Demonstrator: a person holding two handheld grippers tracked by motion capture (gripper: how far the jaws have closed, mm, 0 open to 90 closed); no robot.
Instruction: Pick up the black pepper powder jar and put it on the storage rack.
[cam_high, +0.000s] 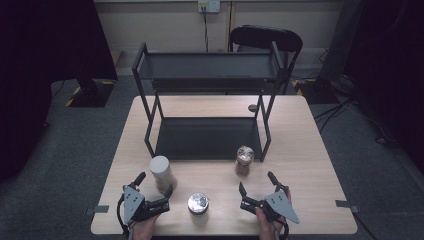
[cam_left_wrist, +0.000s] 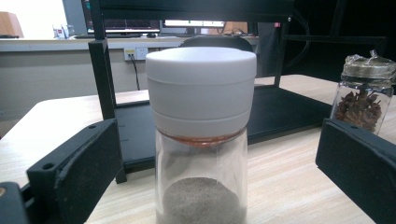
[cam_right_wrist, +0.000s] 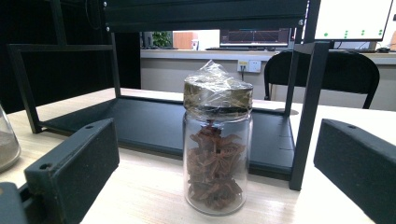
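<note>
A glass jar with a white lid (cam_high: 160, 170) (cam_left_wrist: 201, 130), part full of grey powder, stands on the table between the jaws of my open left gripper (cam_high: 153, 184) (cam_left_wrist: 205, 177), untouched. A glass jar of star anise (cam_high: 244, 159) (cam_right_wrist: 215, 149), its top wrapped in plastic film, stands a little ahead of my open right gripper (cam_high: 257, 182) (cam_right_wrist: 219, 177). The same star anise jar (cam_left_wrist: 362, 95) shows at the right of the left gripper view. A third jar with a shiny metal lid (cam_high: 198, 203) stands near the front edge between the two grippers.
A black two-tier metal rack (cam_high: 207, 107) (cam_right_wrist: 205, 116) stands mid-table behind the jars, both shelves bare. One of its legs (cam_right_wrist: 303, 116) rises just right of the star anise jar. A black chair (cam_high: 265, 37) is behind the table.
</note>
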